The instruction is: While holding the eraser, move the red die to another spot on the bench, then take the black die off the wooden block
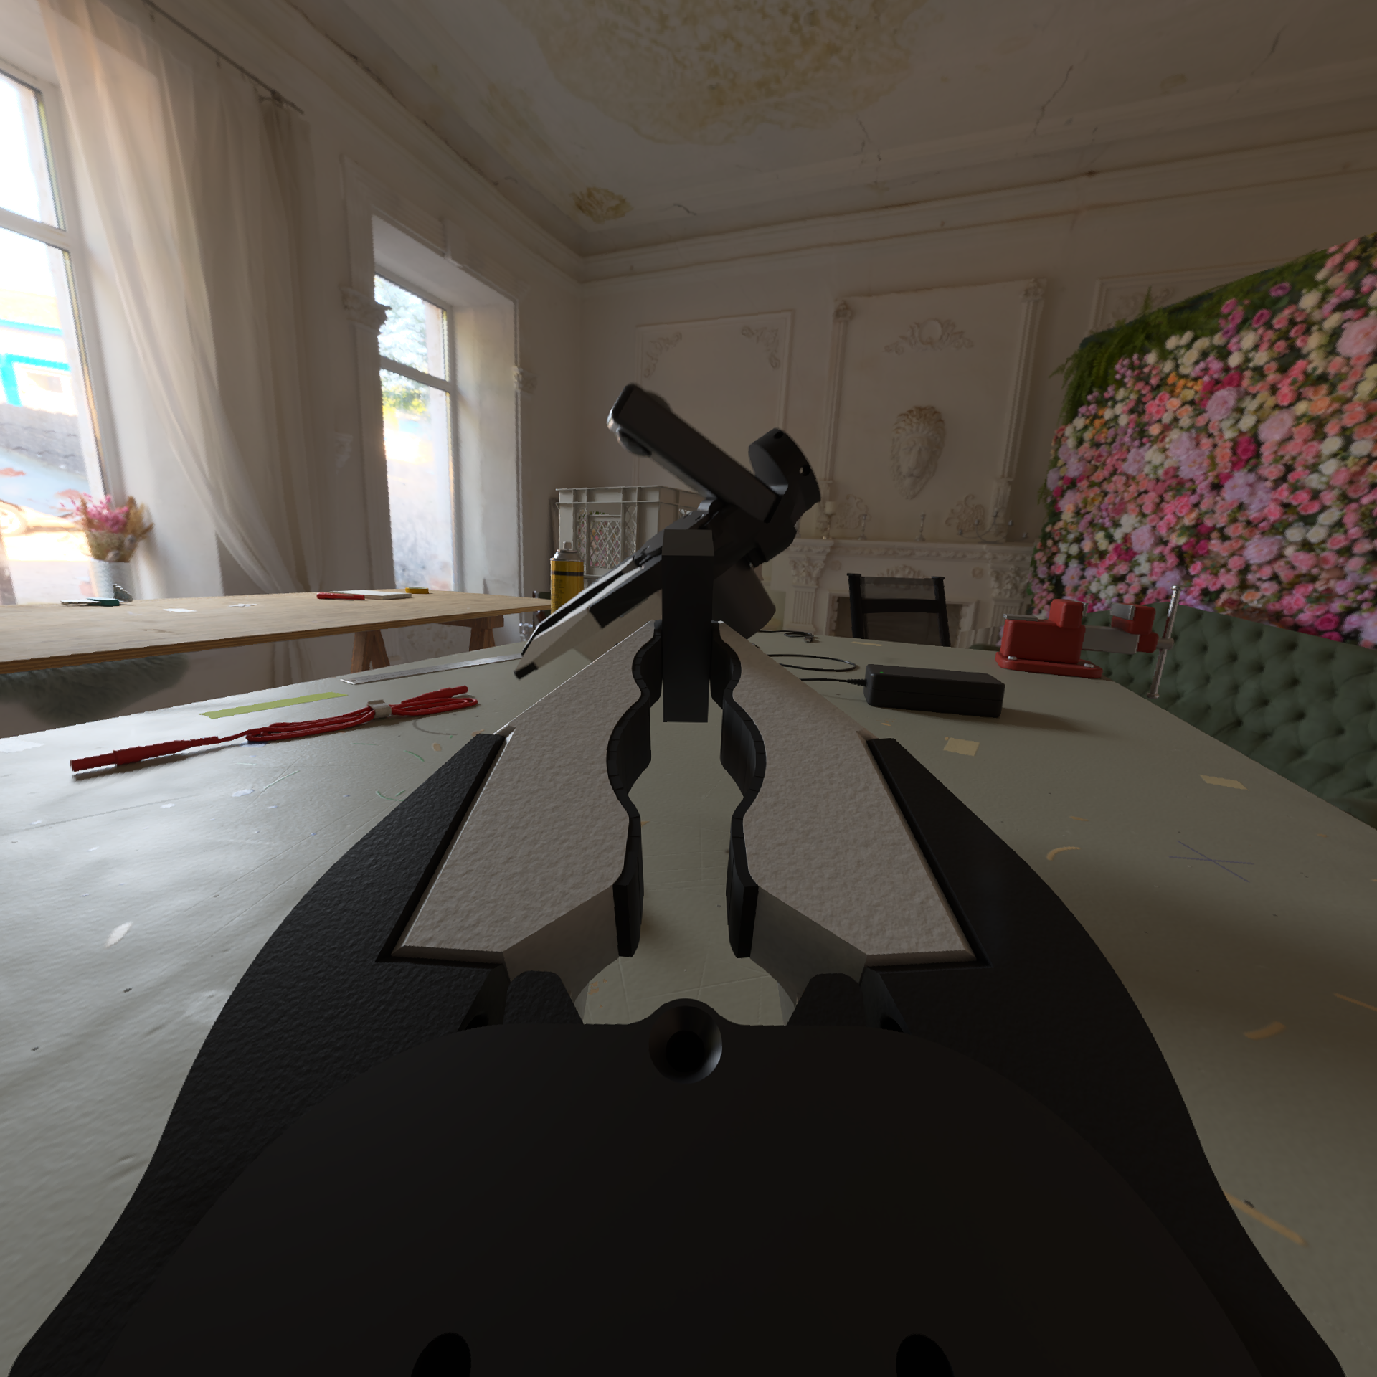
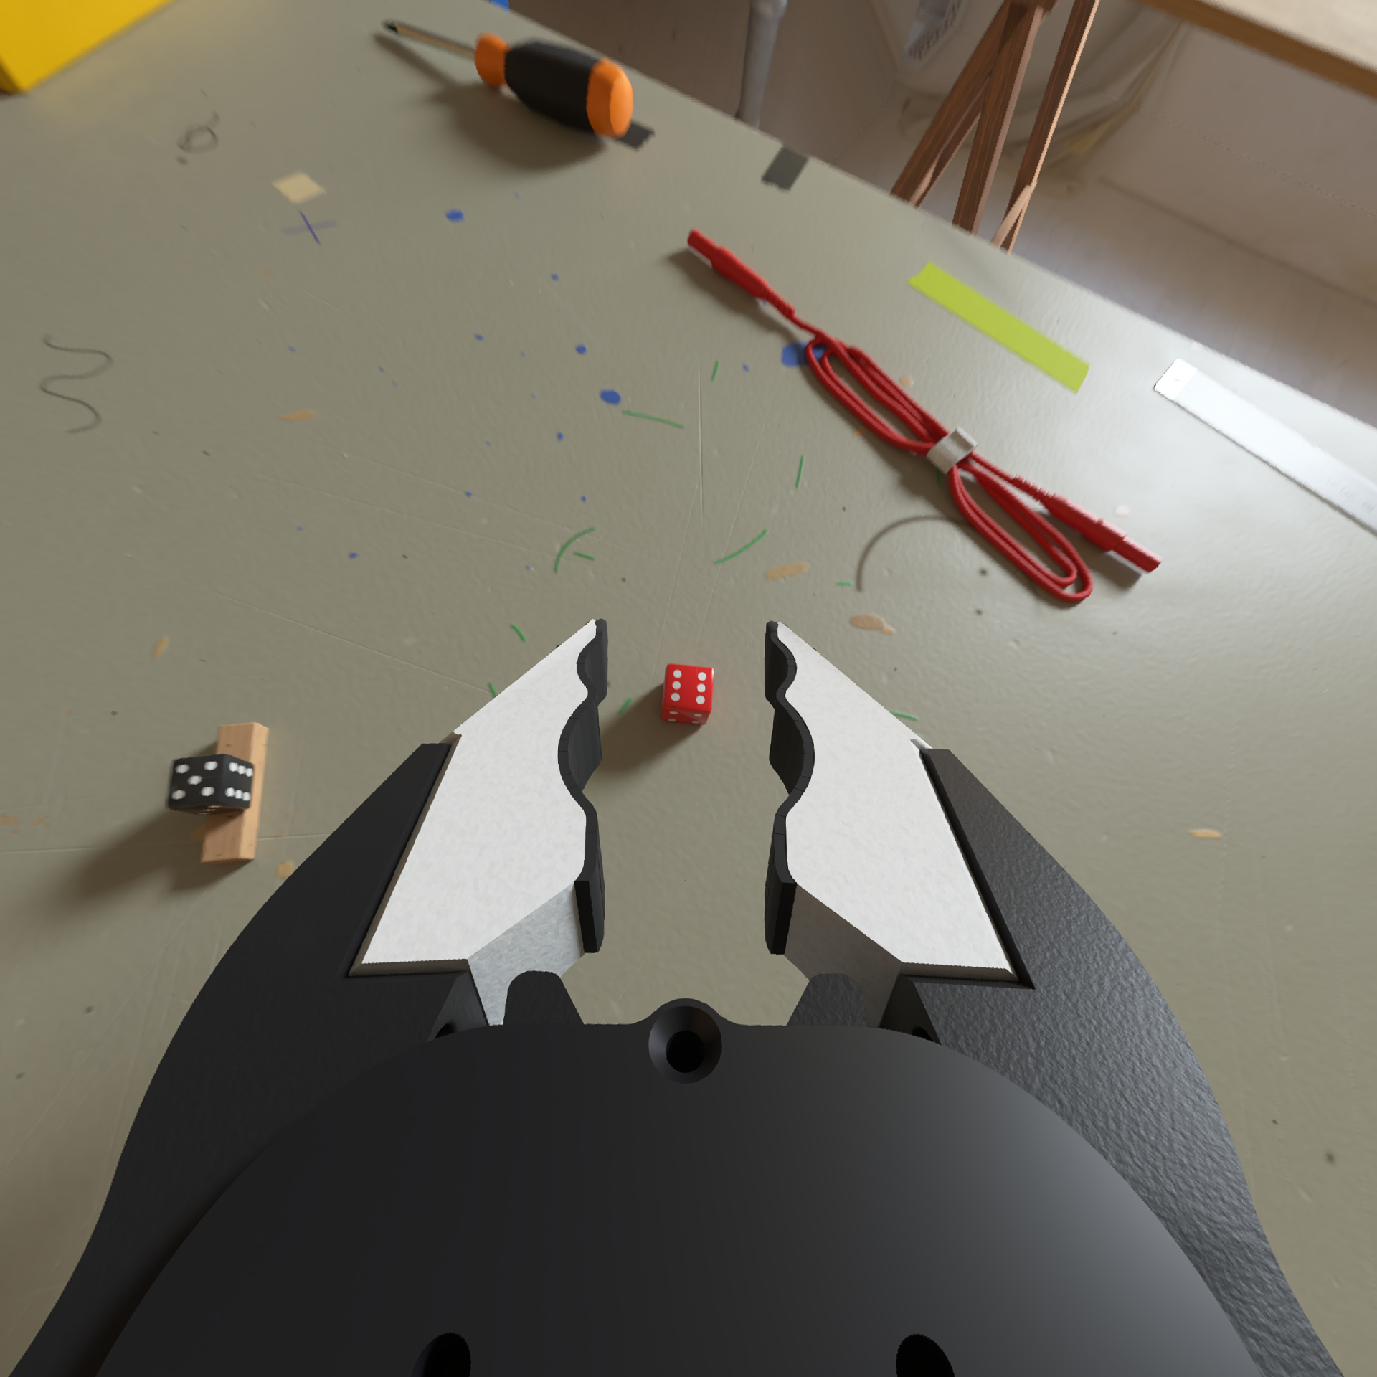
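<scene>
In the left wrist view my left gripper [image 1: 687, 633] is shut on the eraser [image 1: 684, 670], a black upright bar held above the bench [image 1: 223, 857]. Beyond it my right gripper [image 1: 533, 659] tilts down toward the bench. In the right wrist view my right gripper [image 2: 685, 627] is open. The red die [image 2: 687, 693] lies on the bench [image 2: 372, 484] between its fingertips, touching neither. The black die [image 2: 212, 782] sits on the wooden block [image 2: 237, 834] to the left of the gripper.
A coiled red cable [image 2: 946, 447] lies far right of the die; it also shows in the left wrist view [image 1: 298, 726]. An orange-and-black screwdriver [image 2: 555, 78], a yellow box [image 2: 59, 37], a ruler [image 2: 1267, 439], a black power adapter [image 1: 935, 689] and a red vise [image 1: 1051, 637] are farther off.
</scene>
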Action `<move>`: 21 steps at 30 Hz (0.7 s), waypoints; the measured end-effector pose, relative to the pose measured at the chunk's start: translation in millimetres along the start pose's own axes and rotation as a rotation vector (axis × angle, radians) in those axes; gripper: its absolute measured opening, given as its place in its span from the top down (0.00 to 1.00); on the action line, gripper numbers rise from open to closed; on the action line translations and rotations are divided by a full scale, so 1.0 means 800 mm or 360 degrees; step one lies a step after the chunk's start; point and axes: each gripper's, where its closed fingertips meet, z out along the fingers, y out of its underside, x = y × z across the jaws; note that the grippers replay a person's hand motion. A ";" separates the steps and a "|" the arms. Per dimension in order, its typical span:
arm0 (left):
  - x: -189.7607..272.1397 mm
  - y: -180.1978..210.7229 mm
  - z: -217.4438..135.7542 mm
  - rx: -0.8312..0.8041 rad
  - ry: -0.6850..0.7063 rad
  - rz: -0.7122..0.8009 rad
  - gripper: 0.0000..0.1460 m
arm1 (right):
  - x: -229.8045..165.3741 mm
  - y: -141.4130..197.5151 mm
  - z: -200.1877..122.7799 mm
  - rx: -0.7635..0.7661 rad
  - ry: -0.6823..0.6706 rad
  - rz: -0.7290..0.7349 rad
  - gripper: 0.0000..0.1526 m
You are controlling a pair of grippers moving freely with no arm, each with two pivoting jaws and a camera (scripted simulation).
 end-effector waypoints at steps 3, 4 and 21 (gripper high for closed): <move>0.000 0.000 0.000 0.0001 0.0000 0.0000 0.93 | 0.004 0.021 0.019 -0.0098 0.0016 0.0027 0.71; 0.000 0.000 0.000 0.0001 0.0000 0.0000 0.93 | 0.004 0.028 0.025 -0.0132 0.0011 0.0036 0.70; 0.000 0.000 0.000 0.0001 0.0003 0.0000 0.93 | 0.003 0.060 0.062 -0.0291 0.0014 0.0211 0.73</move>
